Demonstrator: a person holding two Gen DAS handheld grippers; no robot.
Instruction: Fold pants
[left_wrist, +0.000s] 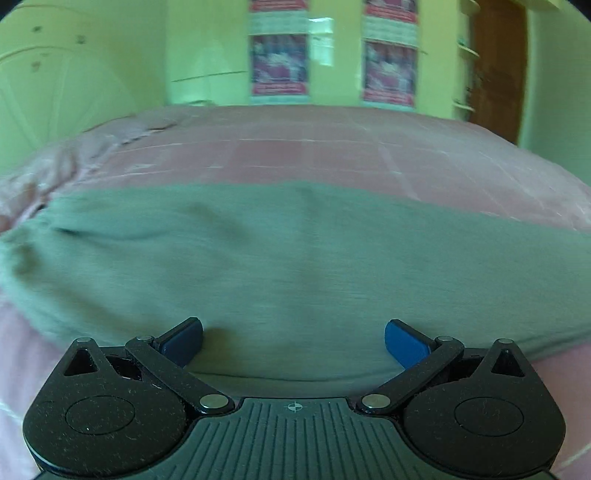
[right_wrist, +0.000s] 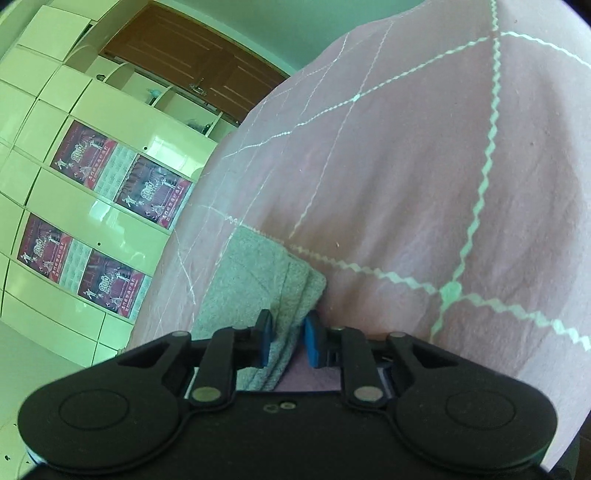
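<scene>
Blue pads, right gripper (right_wrist: 289, 341): drawn close together, clamped on a stacked grey fabric edge with several layers showing between them. No earlier view to compare.

Blue pads, left gripper (left_wrist: 293, 345): spread wide, nothing between them, poised just above the near edge of the cloth.

Item, pants (left_wrist: 295, 266): grey-green knit, lying flat in a long band across the bed; in the right wrist view the same garment (right_wrist: 258, 280) shows as a narrow layered strip ending in a squared corner. Position: near side of the bed, running side to side.

Support, bedspread (left_wrist: 332, 147): pink, with pale zigzag grid lines.

Surroundings: pale cupboard wall (right_wrist: 74, 110) with posters (right_wrist: 122, 181); brown door (left_wrist: 498, 66).

Progress, judged: legs appear already laid one over the other, as the layered edge suggests. Remaining, probably: the crosswise folds bringing one end over toward the other, then smoothing. The left wrist view is blurred, so wrinkles cannot be assessed.
</scene>
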